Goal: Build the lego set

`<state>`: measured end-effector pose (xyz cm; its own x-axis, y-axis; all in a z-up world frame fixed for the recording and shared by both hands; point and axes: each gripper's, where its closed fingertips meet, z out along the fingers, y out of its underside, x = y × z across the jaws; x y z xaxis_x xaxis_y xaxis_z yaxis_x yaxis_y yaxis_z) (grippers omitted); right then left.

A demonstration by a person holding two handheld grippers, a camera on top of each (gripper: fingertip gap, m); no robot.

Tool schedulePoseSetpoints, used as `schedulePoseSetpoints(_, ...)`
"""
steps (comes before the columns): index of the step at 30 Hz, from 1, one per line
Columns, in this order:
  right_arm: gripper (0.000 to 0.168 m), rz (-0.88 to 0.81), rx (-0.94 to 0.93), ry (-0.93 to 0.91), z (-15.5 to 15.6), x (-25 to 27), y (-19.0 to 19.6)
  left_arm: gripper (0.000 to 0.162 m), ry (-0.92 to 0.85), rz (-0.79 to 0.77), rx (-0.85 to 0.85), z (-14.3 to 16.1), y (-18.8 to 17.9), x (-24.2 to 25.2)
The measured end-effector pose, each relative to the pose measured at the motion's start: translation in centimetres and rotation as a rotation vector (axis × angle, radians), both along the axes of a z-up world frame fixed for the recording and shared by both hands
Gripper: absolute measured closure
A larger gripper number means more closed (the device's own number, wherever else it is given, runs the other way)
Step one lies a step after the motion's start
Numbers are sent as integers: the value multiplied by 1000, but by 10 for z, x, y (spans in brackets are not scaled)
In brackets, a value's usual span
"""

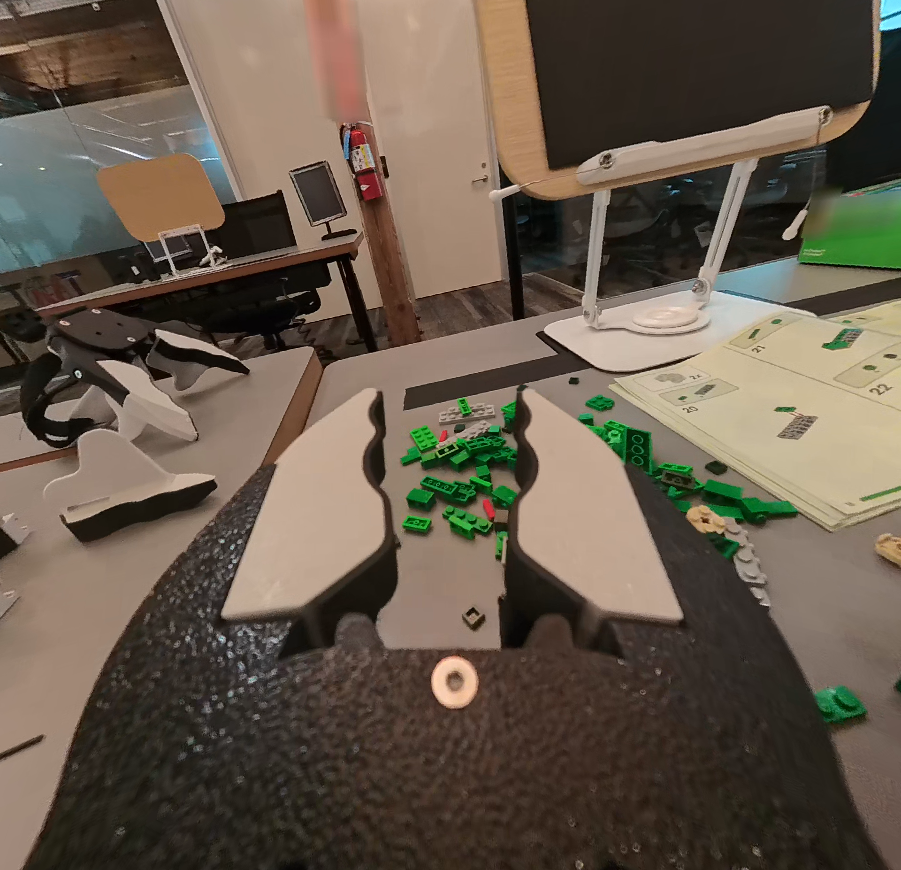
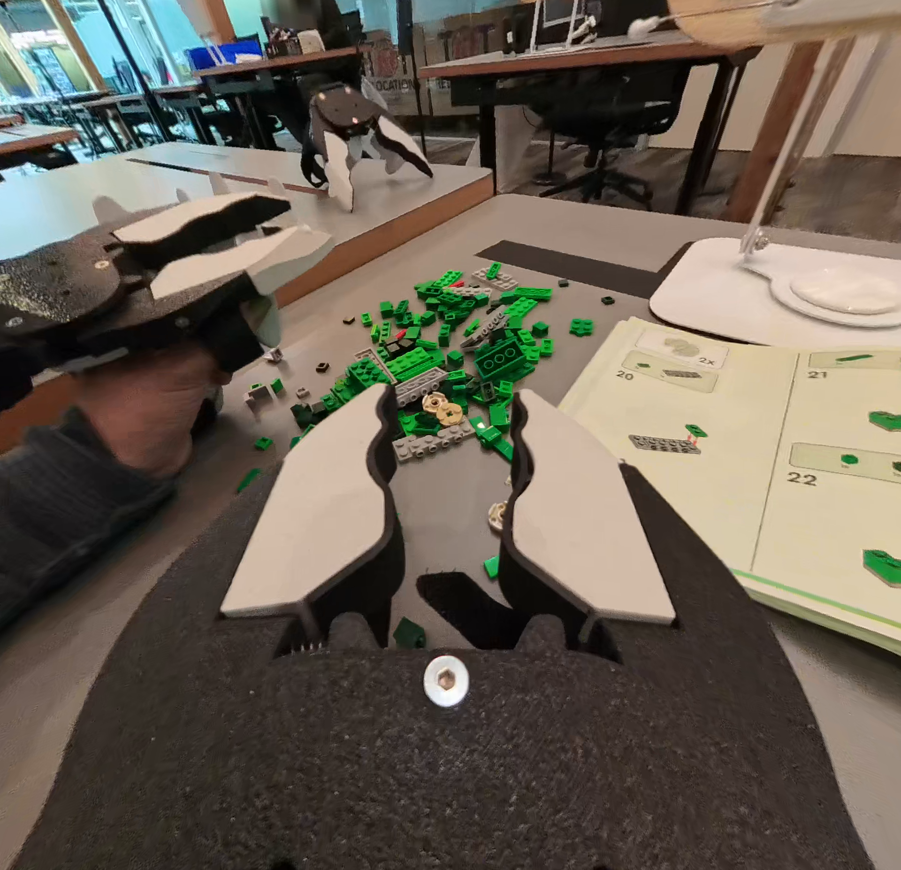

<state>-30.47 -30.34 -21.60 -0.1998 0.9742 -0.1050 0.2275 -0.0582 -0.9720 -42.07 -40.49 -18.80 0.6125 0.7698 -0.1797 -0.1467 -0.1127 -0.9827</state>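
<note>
A pile of loose Lego bricks, mostly green (image 1: 463, 471), lies on the grey table in front of both grippers; it also shows in the right wrist view (image 2: 439, 354). Grey plates (image 2: 431, 444) and tan round pieces (image 2: 441, 407) lie at its near edge. My left gripper (image 1: 449, 402) is open and empty, hovering just short of the pile. My right gripper (image 2: 453, 398) is open and empty, with its tips over the near edge of the pile. The left gripper (image 2: 302, 227) also shows at the left of the right wrist view, held by a hand (image 2: 141, 407).
An open instruction booklet (image 1: 780, 417) (image 2: 731, 456) lies right of the pile. A white tablet stand (image 1: 658, 320) (image 2: 780, 290) stands behind it. A spare gripper (image 1: 112, 373) (image 2: 356, 139) and a loose finger part (image 1: 131, 495) sit on the adjoining table at left.
</note>
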Motion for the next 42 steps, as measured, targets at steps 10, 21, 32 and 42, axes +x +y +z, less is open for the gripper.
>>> schedulePoseSetpoints(10,128,20,-143,-137,-15,-3,4,136,-52,-43,-200,1,34,19)
schedulePoseSetpoints(21,156,-126,9,-145,-15,1,40,136,-221,-104,-442,-29,72,45)
schedulePoseSetpoints(32,150,-162,-83,-185,-23,0,56,124,-321,-160,-373,-39,44,52)
schedulePoseSetpoints(42,140,-85,-88,-195,-26,1,45,127,-134,-84,-352,-26,33,48)
